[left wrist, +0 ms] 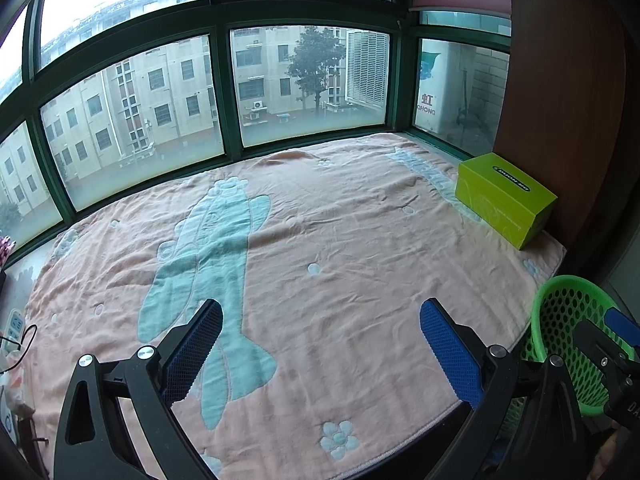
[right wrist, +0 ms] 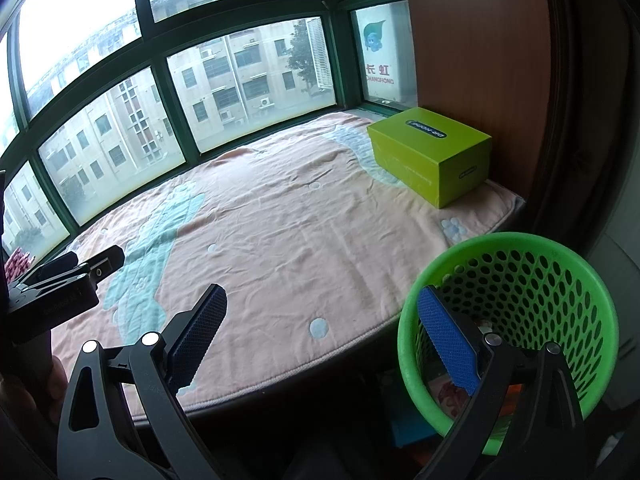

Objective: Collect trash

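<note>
A green perforated waste basket [right wrist: 532, 280] stands beside the right front edge of the blanket-covered surface; it also shows in the left wrist view [left wrist: 560, 304]. Some paper or wrappers lie at its bottom [right wrist: 452, 396]. My right gripper [right wrist: 324, 320] is open and empty, its right finger over the basket's near rim. My left gripper [left wrist: 322, 334] is open and empty above the front of the pink blanket [left wrist: 320, 220]. No loose trash shows on the blanket.
A lime green box [right wrist: 432, 152] sits at the back right on the blanket, against a brown wooden panel [right wrist: 480, 40]. Green-framed windows [left wrist: 224, 80] line the far side. A power strip with cable [left wrist: 16, 328] lies at the left edge.
</note>
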A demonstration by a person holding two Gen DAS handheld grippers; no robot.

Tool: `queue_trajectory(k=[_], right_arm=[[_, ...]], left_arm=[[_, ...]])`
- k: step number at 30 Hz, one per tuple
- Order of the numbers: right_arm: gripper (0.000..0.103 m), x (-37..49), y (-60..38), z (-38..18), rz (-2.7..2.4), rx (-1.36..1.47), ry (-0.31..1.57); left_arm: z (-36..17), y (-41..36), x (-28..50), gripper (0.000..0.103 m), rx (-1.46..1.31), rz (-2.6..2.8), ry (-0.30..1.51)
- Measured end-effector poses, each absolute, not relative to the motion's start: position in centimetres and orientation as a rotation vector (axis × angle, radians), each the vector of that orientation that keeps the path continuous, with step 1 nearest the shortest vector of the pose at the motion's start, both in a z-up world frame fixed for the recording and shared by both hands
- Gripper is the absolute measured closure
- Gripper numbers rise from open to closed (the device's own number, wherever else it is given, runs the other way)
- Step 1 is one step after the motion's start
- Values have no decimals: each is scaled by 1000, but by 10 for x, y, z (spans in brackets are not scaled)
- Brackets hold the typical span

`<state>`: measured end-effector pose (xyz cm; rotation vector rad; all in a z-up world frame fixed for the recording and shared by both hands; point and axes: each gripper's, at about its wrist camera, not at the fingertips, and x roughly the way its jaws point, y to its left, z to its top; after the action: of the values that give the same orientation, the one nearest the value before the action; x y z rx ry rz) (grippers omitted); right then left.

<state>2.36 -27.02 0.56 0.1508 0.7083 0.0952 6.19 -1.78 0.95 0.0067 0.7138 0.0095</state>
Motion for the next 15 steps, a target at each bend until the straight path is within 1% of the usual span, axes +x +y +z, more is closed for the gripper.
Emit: queue_trajectory(k=[15], right_arm=[[8, 23, -269, 5, 98, 153, 710]], left_arm=[[7, -18, 61, 7, 7, 10, 715]])
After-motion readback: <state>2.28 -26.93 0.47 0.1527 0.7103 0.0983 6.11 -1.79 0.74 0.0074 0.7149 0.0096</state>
